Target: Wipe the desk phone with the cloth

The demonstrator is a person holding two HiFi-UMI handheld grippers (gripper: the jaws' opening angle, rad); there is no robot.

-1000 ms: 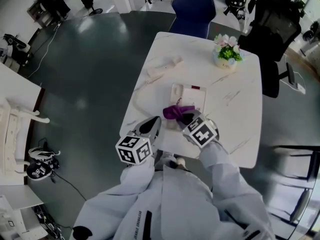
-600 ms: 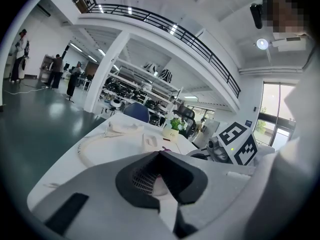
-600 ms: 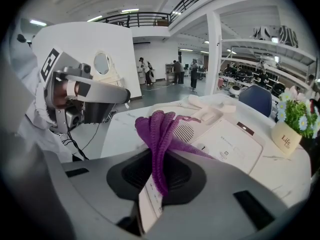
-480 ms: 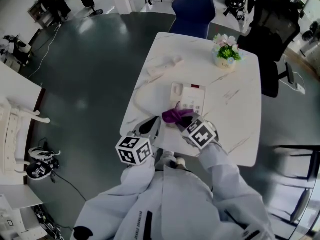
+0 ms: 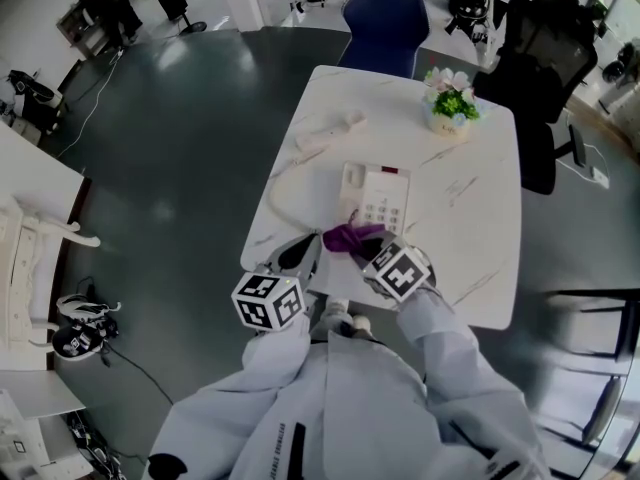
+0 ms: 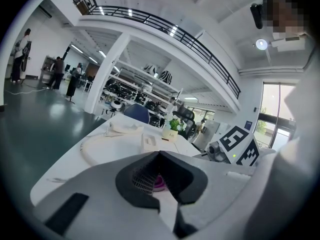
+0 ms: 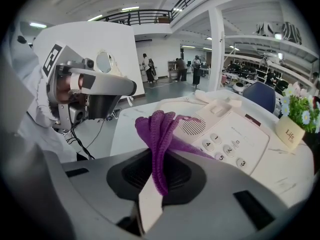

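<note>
The purple knitted cloth (image 7: 159, 134) is pinched in the right tongs (image 7: 152, 194); the white push-button desk phone (image 7: 227, 136) is found just beyond, lengthwise away; the left tongs (image 6: 165, 199) are closed, empty

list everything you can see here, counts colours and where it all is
table: one, white, middle of the dark floor
desk phone: one, white, centre of the table
handset: one, white, off the phone, far left of the table
cord: one, white, looping along the table's left edge
cloth: one, purple, at the phone's near edge
flower pot: one, white with green leaves, far right of the table
blue chair: one, at the table's far end
black chair: one, right of the table
left tongs: one, grey, jaws together, nothing held
right tongs: one, grey, shut on the cloth
</note>
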